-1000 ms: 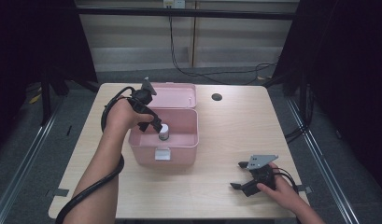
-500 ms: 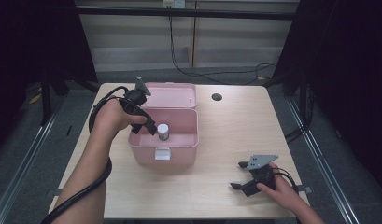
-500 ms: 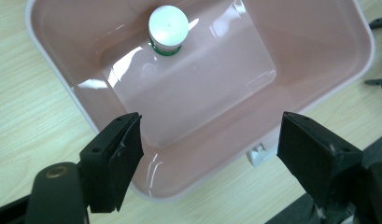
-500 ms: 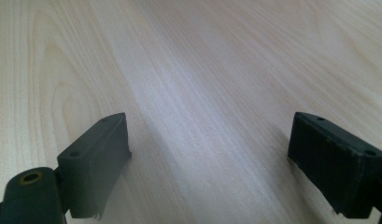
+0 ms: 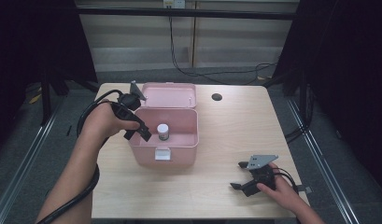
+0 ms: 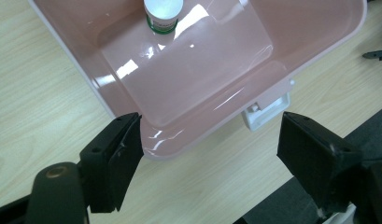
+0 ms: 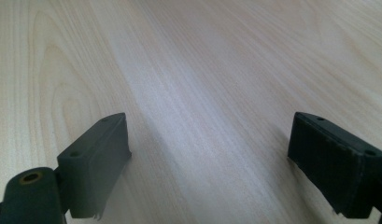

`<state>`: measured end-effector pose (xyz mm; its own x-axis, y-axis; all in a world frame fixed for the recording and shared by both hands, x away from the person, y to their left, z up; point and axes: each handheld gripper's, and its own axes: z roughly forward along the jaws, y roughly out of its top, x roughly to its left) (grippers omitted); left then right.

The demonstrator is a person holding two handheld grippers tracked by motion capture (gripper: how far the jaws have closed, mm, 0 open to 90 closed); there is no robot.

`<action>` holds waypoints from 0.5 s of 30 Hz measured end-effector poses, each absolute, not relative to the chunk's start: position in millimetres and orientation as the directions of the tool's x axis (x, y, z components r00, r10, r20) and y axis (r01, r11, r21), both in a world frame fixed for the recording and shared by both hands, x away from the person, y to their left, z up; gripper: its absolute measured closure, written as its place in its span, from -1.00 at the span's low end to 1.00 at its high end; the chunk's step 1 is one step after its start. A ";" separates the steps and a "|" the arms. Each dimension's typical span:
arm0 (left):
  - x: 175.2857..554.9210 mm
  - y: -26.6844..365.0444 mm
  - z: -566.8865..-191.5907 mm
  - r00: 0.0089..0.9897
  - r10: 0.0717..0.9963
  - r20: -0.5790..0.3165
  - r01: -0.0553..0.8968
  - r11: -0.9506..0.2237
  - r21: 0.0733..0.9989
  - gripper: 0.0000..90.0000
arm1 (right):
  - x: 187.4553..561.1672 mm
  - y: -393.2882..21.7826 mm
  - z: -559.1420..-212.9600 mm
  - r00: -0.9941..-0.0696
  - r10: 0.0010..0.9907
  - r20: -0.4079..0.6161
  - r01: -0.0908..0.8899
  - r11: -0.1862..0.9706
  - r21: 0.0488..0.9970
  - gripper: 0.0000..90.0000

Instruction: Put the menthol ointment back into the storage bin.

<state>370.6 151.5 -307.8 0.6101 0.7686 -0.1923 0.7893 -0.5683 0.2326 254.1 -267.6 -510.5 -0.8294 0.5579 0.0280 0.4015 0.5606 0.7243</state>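
- We find a light wooden table (image 5: 212, 140) with a small dark round mark (image 5: 216, 97) near its far edge;
- We note a pink box (image 5: 181, 154) standing open left of centre, lid (image 5: 172, 95) laid back, white latch (image 5: 162, 154) on its near wall;
- We see the left gripper (image 5: 138, 133) at the box's left rim, jaws spread wide, holding nothing;
- We see the right gripper (image 5: 237, 175) low over bare wood near the right front, jaws wide, empty;
- We record a small white-capped bottle (image 5: 163, 132) upright inside the box, apart from both grippers.

High view overhead; tool views close, downward.
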 end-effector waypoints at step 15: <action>355.6 171.6 -318.7 0.613 0.766 -0.193 0.786 -0.566 0.249 -0.50 | 254.0 -267.4 -510.7 -0.830 0.556 0.031 0.402 0.559 0.725 -0.73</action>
